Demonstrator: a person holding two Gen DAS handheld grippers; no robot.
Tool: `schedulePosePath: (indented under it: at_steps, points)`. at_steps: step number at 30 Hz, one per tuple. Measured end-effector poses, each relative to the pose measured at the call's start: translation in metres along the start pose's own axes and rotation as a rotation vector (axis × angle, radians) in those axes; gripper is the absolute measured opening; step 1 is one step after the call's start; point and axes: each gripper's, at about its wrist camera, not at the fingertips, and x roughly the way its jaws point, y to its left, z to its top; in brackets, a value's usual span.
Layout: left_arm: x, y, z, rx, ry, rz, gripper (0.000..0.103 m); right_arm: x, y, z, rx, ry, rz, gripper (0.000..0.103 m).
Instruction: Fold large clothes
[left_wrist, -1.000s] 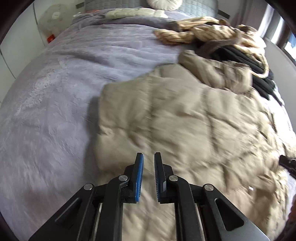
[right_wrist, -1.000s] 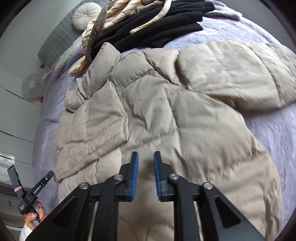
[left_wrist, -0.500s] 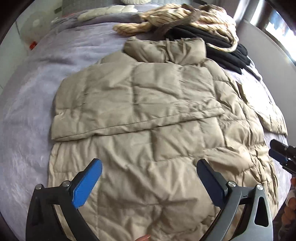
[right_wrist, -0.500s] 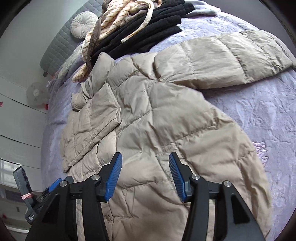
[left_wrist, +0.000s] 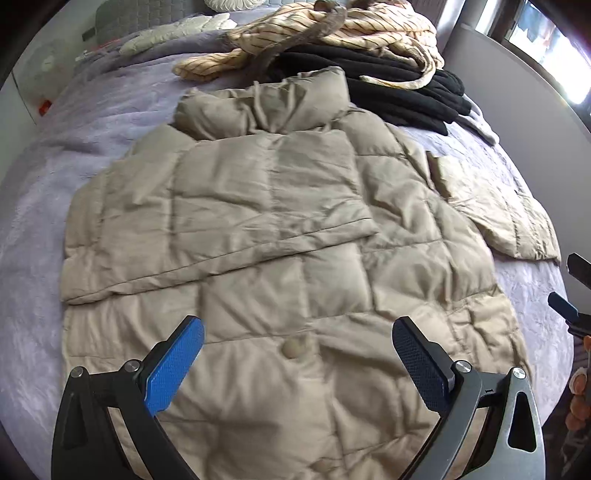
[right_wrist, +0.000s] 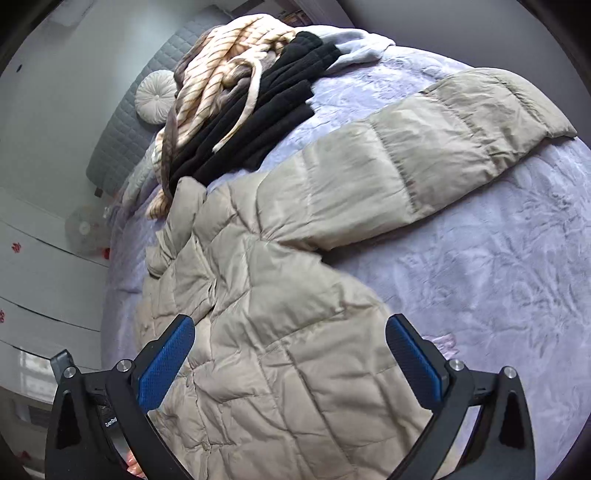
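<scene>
I hold both the left gripper (left_wrist: 297, 356) and right gripper (right_wrist: 290, 354) spread wide and empty above the puffer jacket's (left_wrist: 280, 236) hem; bare bedspread (right_wrist: 480, 280) flanks its outstretched sleeve (right_wrist: 424, 162).

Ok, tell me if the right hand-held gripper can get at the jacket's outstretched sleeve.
Probably yes. The right hand-held gripper is open and hovers over the jacket; the outstretched sleeve lies flat on the bedspread ahead with nothing on top of it.
</scene>
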Motion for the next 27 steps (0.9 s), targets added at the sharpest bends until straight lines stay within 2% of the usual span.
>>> schedulePosePath:
  at_steps: [7,12,18,21,27]
  points:
    - [0.006,-0.038,0.009,0.02,0.009,-0.015,0.102,-0.018,-0.049,0.037,0.051,-0.049,-0.058,0.103]
    - [0.01,-0.058,0.014,0.032,0.011,-0.018,0.102,-0.022,-0.095,0.054,0.152,-0.083,-0.088,0.103]
    - [0.019,-0.081,0.021,0.047,0.011,-0.016,0.102,-0.009,-0.146,0.067,0.28,-0.053,-0.094,0.103]
    - [0.026,-0.089,0.024,0.05,0.02,-0.001,0.102,-0.002,-0.173,0.075,0.384,-0.048,-0.044,0.103]
    - [0.037,-0.101,0.028,0.038,0.037,0.014,0.102,0.009,-0.213,0.105,0.578,-0.133,0.122,0.103]
